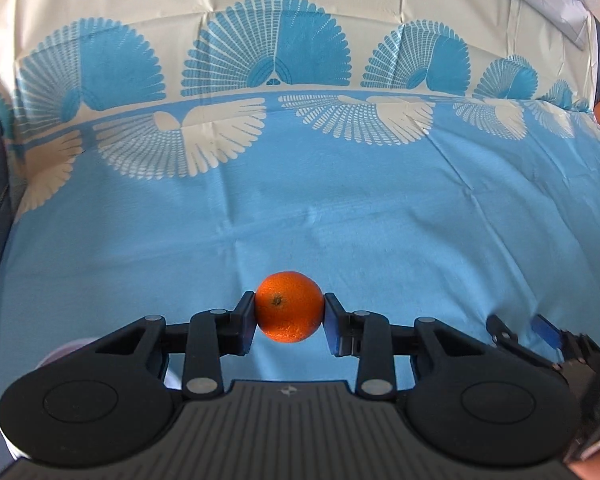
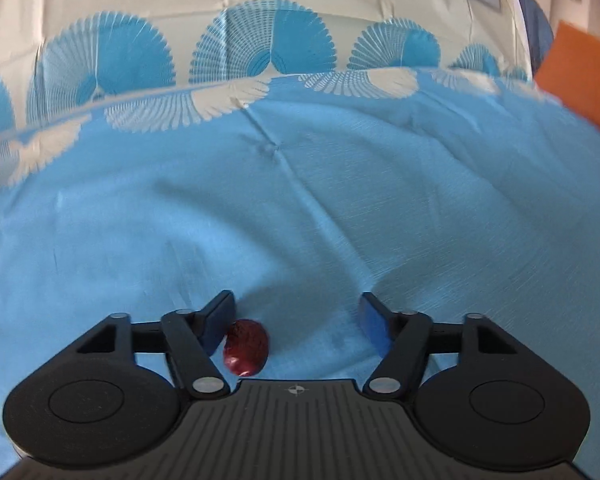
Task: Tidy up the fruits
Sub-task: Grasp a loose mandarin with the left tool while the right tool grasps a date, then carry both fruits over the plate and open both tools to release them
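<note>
A small orange (image 1: 289, 306) is pinched between both pads of my left gripper (image 1: 289, 312), which is shut on it and holds it above the blue cloth (image 1: 300, 208). In the right wrist view a dark red, wrinkled fruit (image 2: 246, 347) lies on the cloth close against the inner side of the left finger (image 2: 218, 322). My right gripper (image 2: 296, 308) stands open, with a wide gap between the fruit and the right finger. The right gripper (image 1: 520, 330) also shows at the lower right of the left wrist view.
A blue and cream patterned cloth (image 2: 300, 200) covers the whole surface. A flat orange object (image 2: 580, 76) sits at the far right edge. A pale rounded thing (image 1: 64, 350) peeks out under my left gripper's left side.
</note>
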A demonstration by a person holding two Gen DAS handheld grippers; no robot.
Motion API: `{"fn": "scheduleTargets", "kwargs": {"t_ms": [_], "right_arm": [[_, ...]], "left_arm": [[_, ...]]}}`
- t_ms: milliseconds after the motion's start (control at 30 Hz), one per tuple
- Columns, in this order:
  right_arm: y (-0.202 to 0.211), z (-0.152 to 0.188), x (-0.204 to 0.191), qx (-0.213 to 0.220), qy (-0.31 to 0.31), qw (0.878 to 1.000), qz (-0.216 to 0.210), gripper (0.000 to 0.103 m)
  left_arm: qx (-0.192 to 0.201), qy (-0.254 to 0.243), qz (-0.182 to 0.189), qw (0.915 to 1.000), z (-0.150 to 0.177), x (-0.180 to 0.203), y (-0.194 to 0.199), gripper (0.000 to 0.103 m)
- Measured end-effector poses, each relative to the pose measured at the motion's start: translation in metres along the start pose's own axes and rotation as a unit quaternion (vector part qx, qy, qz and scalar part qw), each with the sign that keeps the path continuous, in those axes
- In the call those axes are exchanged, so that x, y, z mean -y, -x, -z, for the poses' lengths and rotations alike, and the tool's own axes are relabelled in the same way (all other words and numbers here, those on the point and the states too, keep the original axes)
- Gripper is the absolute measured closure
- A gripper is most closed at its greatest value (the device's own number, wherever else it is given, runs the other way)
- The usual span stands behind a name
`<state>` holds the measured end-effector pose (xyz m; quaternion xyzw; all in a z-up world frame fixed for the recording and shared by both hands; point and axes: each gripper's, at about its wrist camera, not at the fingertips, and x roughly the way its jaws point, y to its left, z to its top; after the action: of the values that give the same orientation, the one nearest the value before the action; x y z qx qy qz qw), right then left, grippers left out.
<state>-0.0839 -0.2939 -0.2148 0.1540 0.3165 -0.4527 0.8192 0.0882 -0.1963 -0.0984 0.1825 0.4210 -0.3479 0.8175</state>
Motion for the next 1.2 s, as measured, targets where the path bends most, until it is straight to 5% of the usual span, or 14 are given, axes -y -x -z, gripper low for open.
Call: {"fn": "scheduleTargets", "kwargs": {"t_ms": [100, 167, 200, 233, 400, 600, 800, 1000, 1200], "right_arm": [[0.009, 0.005, -0.007, -0.004, 0.015, 1.000, 0.003, 0.056], [0.015, 0.009, -0.010, -0.008, 0.021, 1.000, 0.007, 0.056], [0.018, 0.010, -0.013, -0.007, 0.030, 1.000, 0.006, 0.063], [0.019, 0.011, -0.016, -0.007, 0.043, 0.999, -0.007, 0.082], [0.053, -0.001, -0.017, 0.009, 0.058, 0.998, -0.022, 0.081], [0.193, -0.001, 0.004, 0.068, 0.066, 0.984, -0.148, 0.081], [0.299, 0.032, -0.011, 0.048, 0.097, 0.960, -0.257, 0.081], [0.353, 0.044, -0.037, 0.043, 0.133, 0.937, -0.319, 0.081], [0.385, 0.052, -0.045, 0.063, 0.162, 0.927, -0.333, 0.081]], "left_arm": [[-0.004, 0.014, -0.003, 0.9999, 0.017, -0.010, 0.026, 0.065], [-0.003, 0.019, -0.007, 0.9998, 0.027, -0.016, 0.042, 0.065], [-0.001, 0.020, -0.011, 0.9998, 0.032, -0.019, 0.050, 0.065], [0.000, 0.020, -0.016, 0.9997, 0.037, -0.023, 0.059, 0.065], [0.034, 0.041, -0.018, 0.9984, 0.059, -0.039, 0.120, 0.065], [0.042, 0.065, -0.024, 0.9967, 0.113, -0.058, 0.195, 0.065], [0.031, 0.072, -0.079, 0.9938, 0.177, -0.074, 0.251, 0.065], [0.043, 0.098, -0.070, 0.9917, 0.221, -0.078, 0.295, 0.065], [0.079, 0.101, -0.067, 0.9896, 0.231, -0.075, 0.323, 0.065]]}}
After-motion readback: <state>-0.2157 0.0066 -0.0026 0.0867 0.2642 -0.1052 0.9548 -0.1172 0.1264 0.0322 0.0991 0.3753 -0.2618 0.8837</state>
